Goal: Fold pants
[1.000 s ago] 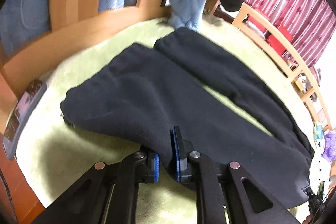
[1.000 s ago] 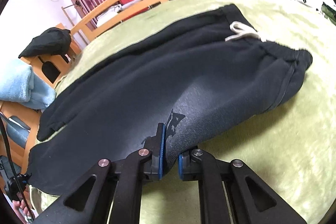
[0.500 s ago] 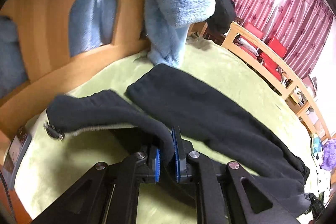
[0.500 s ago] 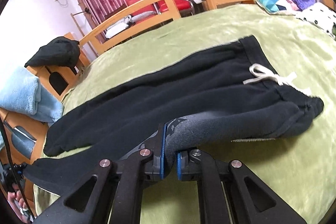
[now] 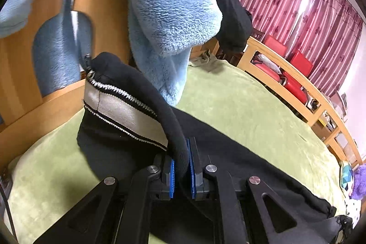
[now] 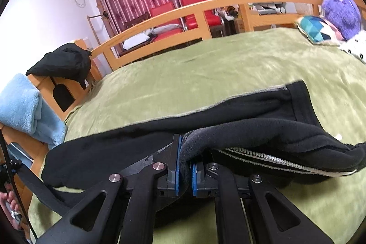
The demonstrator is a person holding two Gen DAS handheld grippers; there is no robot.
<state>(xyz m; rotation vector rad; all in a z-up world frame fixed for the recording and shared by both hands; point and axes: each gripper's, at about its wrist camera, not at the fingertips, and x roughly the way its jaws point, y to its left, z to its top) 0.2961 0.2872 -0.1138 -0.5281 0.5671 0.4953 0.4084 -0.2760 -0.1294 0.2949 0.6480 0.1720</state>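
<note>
Black fleece pants (image 5: 240, 152) lie on a green bed blanket (image 5: 240, 106). My left gripper (image 5: 181, 166) is shut on the near leg's edge and holds it lifted, so the cuff end (image 5: 119, 104) stands up with its grey lining and white stitching showing. My right gripper (image 6: 184, 172) is shut on the near edge of the pants (image 6: 141, 148) by the waist, lifted over the far half; the lining and stitching (image 6: 286, 160) show under the raised fold. The far leg and waistband (image 6: 299, 100) lie flat on the blanket (image 6: 217, 65).
A wooden footboard (image 5: 27, 65) draped with a light blue fleece (image 5: 169, 10) stands close behind the lifted cuff. A wooden side rail (image 6: 194, 13) runs along the far side. A black garment (image 6: 61, 61) hangs on the corner post. Pillows and a purple plush (image 6: 338, 8) lie at the head.
Both grippers have lifted the near half of the pants and carried it up and toward the far half. The pants' inner lining now shows. Both stay shut on the cloth.
</note>
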